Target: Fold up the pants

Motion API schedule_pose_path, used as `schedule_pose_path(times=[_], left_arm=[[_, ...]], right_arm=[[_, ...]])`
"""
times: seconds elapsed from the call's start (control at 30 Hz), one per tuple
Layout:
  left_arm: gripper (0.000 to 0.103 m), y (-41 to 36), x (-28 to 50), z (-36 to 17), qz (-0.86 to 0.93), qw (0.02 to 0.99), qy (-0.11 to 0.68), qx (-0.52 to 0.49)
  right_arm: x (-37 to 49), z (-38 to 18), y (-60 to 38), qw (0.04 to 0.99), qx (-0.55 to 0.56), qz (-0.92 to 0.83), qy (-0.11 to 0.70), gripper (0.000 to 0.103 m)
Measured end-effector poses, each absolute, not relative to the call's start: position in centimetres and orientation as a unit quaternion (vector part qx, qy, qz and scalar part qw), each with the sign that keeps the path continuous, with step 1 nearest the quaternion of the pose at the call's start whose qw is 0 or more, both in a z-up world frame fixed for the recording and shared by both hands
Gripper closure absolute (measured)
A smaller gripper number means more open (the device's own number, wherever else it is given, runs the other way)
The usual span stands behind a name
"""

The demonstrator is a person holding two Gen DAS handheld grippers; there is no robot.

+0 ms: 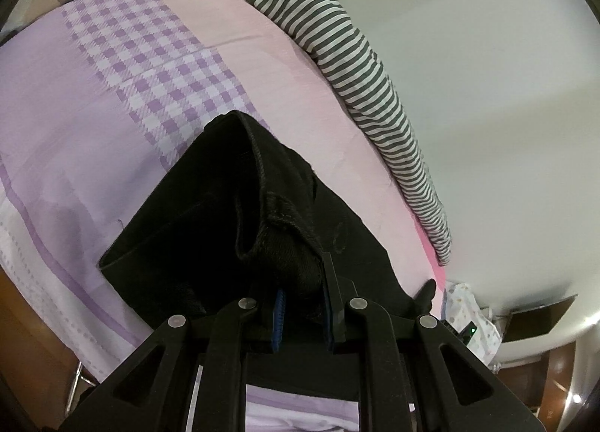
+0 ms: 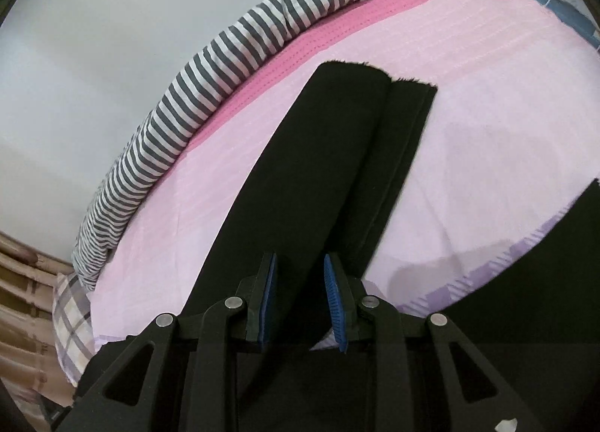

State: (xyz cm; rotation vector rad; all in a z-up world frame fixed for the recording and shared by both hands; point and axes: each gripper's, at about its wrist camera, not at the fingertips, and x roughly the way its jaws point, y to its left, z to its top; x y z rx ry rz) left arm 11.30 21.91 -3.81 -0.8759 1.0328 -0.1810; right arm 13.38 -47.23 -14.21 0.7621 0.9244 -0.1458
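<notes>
Black pants [image 1: 210,222] lie on a bed with a pink and purple sheet [image 1: 75,124]. In the left wrist view my left gripper [image 1: 302,282] is shut on the bunched waistband [image 1: 285,244] and lifts it a little off the rest of the fabric. In the right wrist view the two pant legs [image 2: 337,154] stretch away side by side, their hems at the far end. My right gripper [image 2: 300,274] sits over the near part of the legs with its jaws apart and black cloth between the blue pads [image 2: 332,293]; the pads do not press on it.
A long grey-and-white striped bolster [image 1: 360,68] runs along the bed's far edge against the white wall; it also shows in the right wrist view [image 2: 210,75]. A plaid pillow [image 2: 71,315] lies at the bed's end. A patterned cloth and a small device with a green light [image 1: 473,330] sit beyond the bed corner.
</notes>
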Motion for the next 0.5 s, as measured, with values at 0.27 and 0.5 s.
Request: schedule_pose_path(times=[0.27, 0.5], left_arm=[[0.086, 22.3, 11.6, -4.5, -0.074, 0.775, 0.485, -0.399], [0.086, 22.2, 12.9, -4.2, -0.082, 0.785, 0.492, -0.367]], right_arm=[[13.6, -13.6, -46.7, 0.824, 0.370, -0.059, 0.424, 0.096], [9.5, -8.7, -46.8, 0.847, 0.368, -0.064, 0.379, 0.098]])
